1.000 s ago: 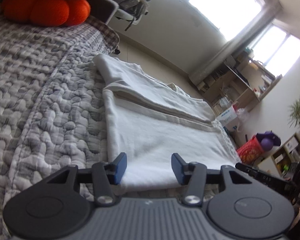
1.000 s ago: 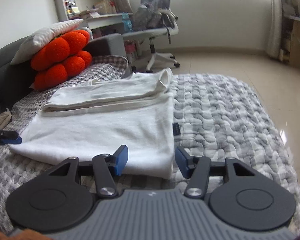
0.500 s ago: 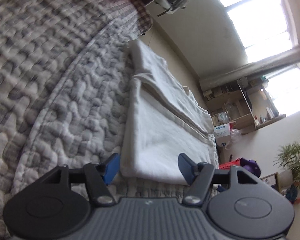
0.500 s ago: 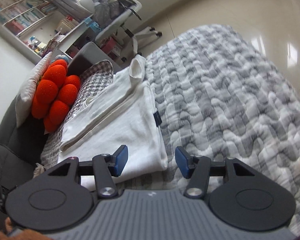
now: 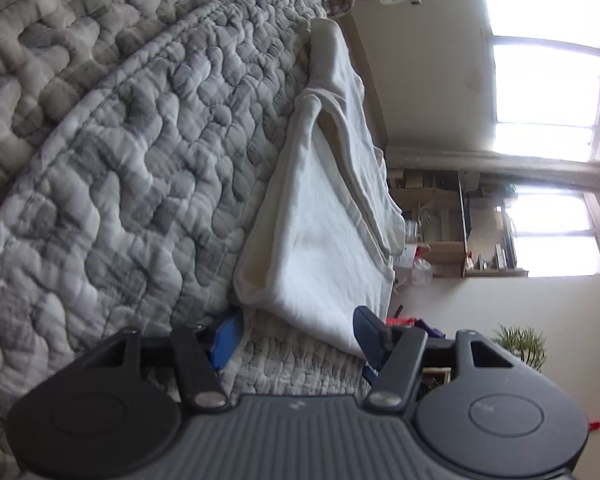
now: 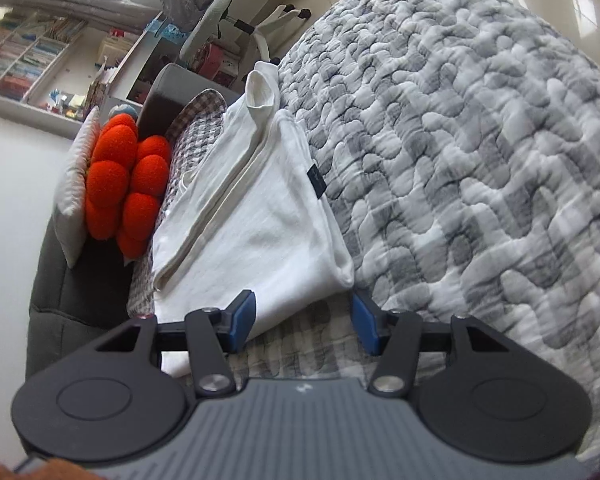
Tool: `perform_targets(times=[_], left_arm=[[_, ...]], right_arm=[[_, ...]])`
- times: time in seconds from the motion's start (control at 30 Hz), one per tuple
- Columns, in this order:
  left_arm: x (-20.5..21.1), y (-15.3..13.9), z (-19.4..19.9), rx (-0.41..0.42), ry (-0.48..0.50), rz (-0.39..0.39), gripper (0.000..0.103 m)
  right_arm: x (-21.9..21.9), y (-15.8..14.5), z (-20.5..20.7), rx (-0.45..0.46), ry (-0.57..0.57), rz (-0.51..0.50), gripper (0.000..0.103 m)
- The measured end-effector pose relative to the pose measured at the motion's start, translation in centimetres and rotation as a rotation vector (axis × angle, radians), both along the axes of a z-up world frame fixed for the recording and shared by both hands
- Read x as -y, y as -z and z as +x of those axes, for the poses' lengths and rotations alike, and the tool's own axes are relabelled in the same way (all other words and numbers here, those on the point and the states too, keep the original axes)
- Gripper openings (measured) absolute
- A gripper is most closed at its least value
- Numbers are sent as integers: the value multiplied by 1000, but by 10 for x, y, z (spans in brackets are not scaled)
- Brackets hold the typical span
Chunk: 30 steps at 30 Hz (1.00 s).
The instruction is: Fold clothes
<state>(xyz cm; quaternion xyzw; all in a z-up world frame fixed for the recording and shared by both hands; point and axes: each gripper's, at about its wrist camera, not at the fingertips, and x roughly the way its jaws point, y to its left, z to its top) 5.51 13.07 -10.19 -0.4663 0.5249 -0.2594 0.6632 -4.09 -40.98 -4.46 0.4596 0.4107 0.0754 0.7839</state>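
Both grippers have rolled onto their sides since a second ago, and each has come closer to a near corner of the white shirt point(image 5: 320, 232). It lies partly folded on the grey quilt point(image 5: 120, 160), with its sleeves already tucked in.

The left gripper point(image 5: 296, 334) has dropped low, so one blue pad sits down by the quilt and the other sits up over the cloth. Its jaws are closing a little now, with the shirt's corner just reaching between them, but the pads do not press on it yet.

The right gripper point(image 6: 303, 322) is also turned sideways and stands apart, with the other near corner poking between its pads. Nothing is pinched there either.

I think they are tipped like this so one pad can slide under the hem and one can go on top. Then both corners could be lifted together toward the orange cushion point(image 6: 124, 188) end.
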Motion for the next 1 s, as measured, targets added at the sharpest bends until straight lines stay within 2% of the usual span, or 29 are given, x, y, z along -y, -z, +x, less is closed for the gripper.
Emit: perform_targets(times=[0.17,0.27,0.33,0.43,0.5,0.6,0.7,0.8,1.0], left_arm=[[4,4,-8,-14,-101,-30,61],[6,5,-12,-18,-145,-24,52],[7,6,-15,-21,-172,-17,42],[6,5,-17,-20,-202,-11,37],[7,3,-17,-6,-210,-8,34],[9,0,-16,13,-214,8,32],[10,0,-10,5,-217,25,19],[6,0,-9,-3,-218,3,16],[-1,-1,-10,8,-236,-100,11]], right_arm=[[6,3,-3,19,67,50,56],[9,5,-5,34,104,76,56],[12,8,-7,41,131,95,54],[17,13,-11,44,170,117,44],[16,15,-12,38,186,105,27],[16,19,-14,39,196,105,22],[15,18,-14,41,193,104,20],[16,19,-9,33,196,145,16],[24,22,-10,31,211,271,14]])
